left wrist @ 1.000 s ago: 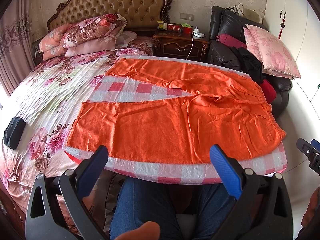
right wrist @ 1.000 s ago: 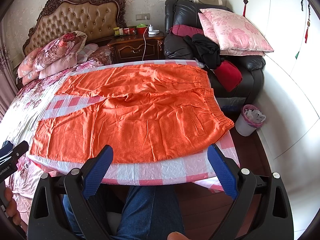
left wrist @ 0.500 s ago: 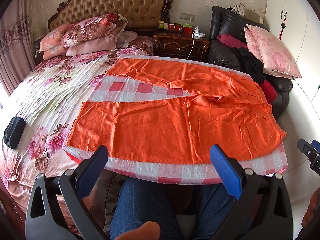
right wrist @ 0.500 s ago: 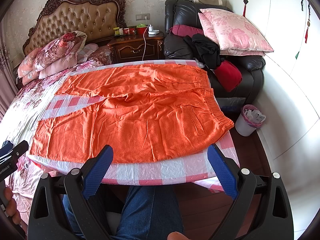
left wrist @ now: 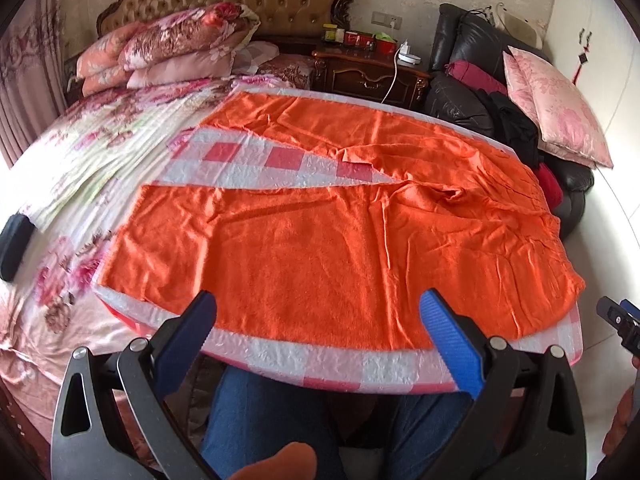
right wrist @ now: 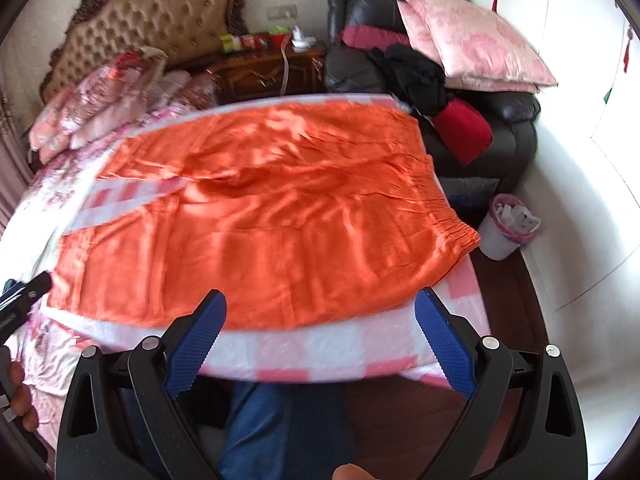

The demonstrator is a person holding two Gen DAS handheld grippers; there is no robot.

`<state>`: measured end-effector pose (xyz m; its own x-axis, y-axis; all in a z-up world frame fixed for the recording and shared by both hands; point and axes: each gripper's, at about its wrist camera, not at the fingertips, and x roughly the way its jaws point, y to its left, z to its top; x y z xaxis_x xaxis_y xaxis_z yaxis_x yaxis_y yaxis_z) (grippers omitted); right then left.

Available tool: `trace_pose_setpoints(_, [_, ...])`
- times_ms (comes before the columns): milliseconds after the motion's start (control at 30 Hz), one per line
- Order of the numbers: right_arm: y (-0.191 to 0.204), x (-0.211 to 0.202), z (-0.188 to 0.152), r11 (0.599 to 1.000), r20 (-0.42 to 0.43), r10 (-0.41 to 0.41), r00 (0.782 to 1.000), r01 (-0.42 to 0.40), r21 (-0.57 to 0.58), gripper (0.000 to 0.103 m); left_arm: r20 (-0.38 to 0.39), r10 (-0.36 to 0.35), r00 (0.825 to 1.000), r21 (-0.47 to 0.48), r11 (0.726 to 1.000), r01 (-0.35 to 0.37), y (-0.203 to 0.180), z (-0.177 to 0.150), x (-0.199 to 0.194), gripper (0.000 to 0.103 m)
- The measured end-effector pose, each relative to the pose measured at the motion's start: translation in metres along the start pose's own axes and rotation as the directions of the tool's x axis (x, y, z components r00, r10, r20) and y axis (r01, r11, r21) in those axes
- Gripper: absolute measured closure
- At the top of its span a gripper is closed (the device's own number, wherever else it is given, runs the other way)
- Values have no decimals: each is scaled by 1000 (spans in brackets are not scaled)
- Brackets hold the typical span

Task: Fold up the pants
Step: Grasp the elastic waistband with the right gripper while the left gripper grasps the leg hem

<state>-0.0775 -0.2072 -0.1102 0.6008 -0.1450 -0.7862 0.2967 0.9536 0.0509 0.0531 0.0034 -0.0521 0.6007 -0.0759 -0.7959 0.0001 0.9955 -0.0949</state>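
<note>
L tongs [left wrist: 318, 330]: spread wide, nothing between the blue pads, hovering just short of the near edge of the worktop [left wrist: 392, 368]. R tongs [right wrist: 320, 334]: same, released and empty, over the near edge too; that view is smeared w/ motion blur, so detail is poor.

Orange pants [left wrist: 320, 248] lie flat on the checked cloth covering the worktop, waistband [right wrist: 456, 228] toward the person's right, both legs running left. Near leg's hem sits by the worktop's left end; far leg angles away, a wedge of checked cloth showing between the two. Some creasing around the crotch, otherwise fairly smooth.

Beyond: floral bed [left wrist: 80, 168] on the left, black armchair [right wrist: 500, 120] w/ pink cushion at the right, small bin [right wrist: 506, 228] on the floor.

Step, as I read it: pre-grasp, no fold made yet. Next prob needs one leg laid over the other, so L tongs to a hem, R to the waistband on the same side, pinch only that edge, lift and carry across together so cloth doesn't drag or bunch.
</note>
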Motion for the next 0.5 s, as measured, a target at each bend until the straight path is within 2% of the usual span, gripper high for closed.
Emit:
trace_pose_setpoints(67, [-16, 26, 18, 1000, -29, -23, 999, 23, -13, 11, -17, -34, 999, -26, 999, 34, 4, 1, 19, 2])
trace_pose_setpoints(200, [-57, 93, 88, 994, -64, -51, 997, 44, -100, 11, -24, -87, 996, -86, 993, 85, 19, 1, 49, 2])
trace_pose_setpoints(267, [-72, 124, 124, 992, -86, -25, 996, 13, -128, 11, -20, -91, 996, -114, 990, 88, 28, 2, 57, 2])
trace_pose_setpoints(400, [-85, 197, 204, 975, -127, -73, 989, 44, -219, 11, -2, -85, 996, -174, 981, 83, 50, 2, 66, 2])
trace_pose_setpoints(500, [-91, 245, 258, 965, -115, -105, 988, 73, -254, 11, -42, -78, 996, -181, 981, 69, 66, 5, 72, 2])
